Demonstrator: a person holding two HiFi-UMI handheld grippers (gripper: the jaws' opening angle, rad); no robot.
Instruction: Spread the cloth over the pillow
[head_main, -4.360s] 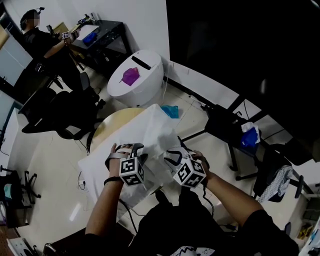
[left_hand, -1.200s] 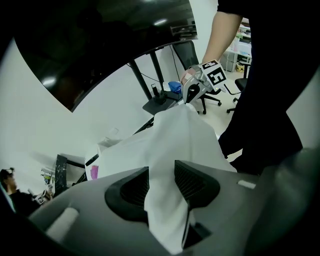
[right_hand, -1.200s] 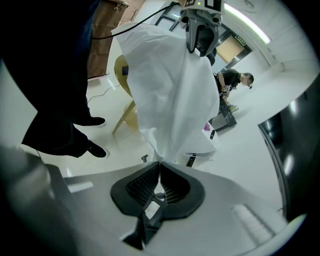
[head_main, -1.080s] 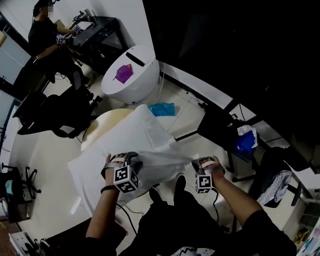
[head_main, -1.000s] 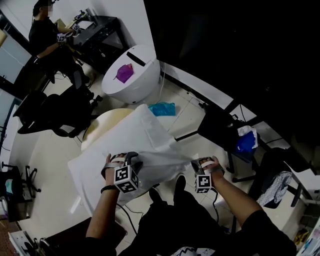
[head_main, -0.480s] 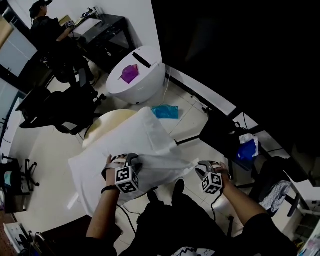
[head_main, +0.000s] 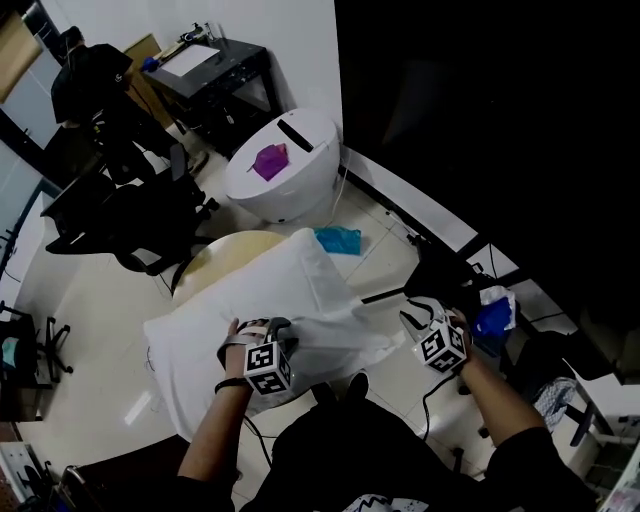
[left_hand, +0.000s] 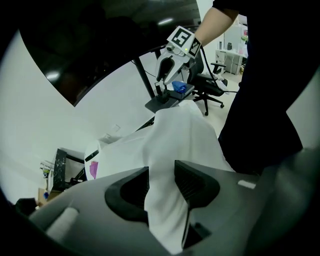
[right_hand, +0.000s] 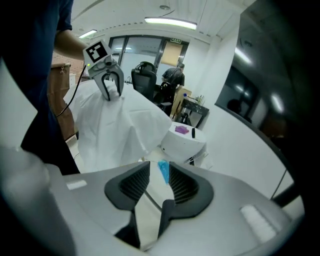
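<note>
Pale floor tiles and office chairs fill the head view, with a round beige worktop (head_main: 212, 262) left of centre. White cloth (head_main: 300, 290) lies draped across it, and a loose fold trails toward the lower right. The pillow beneath cannot be told apart from the cloth, white on white. The left tool (head_main: 262, 328) sits at the cloth's near edge. The right tool (head_main: 420, 318) hangs clear at centre right, off the fabric. Doing this step well probably means the free tool retaking that trailing fold near its corner. Both tools would then draw outward evenly and low, so the anchored side neither drags nor wrinkles. Higher in the frame, a white round bin (head_main: 300, 185) carries a purple object (head_main: 268, 161) on its lid beside a dark slot. A teal object (head_main: 340, 240) lies on the floor just below it.

The left gripper view shows the jaws clamped on a bunched band of cloth that runs up between the pads and spreads out beyond.

The right gripper view shows jaws that have just been opening. They stand apart with nothing between them, and only floor and the distant teal object show through the gap. The bin sits centre right with the purple object on top, its inside hidden.
</note>
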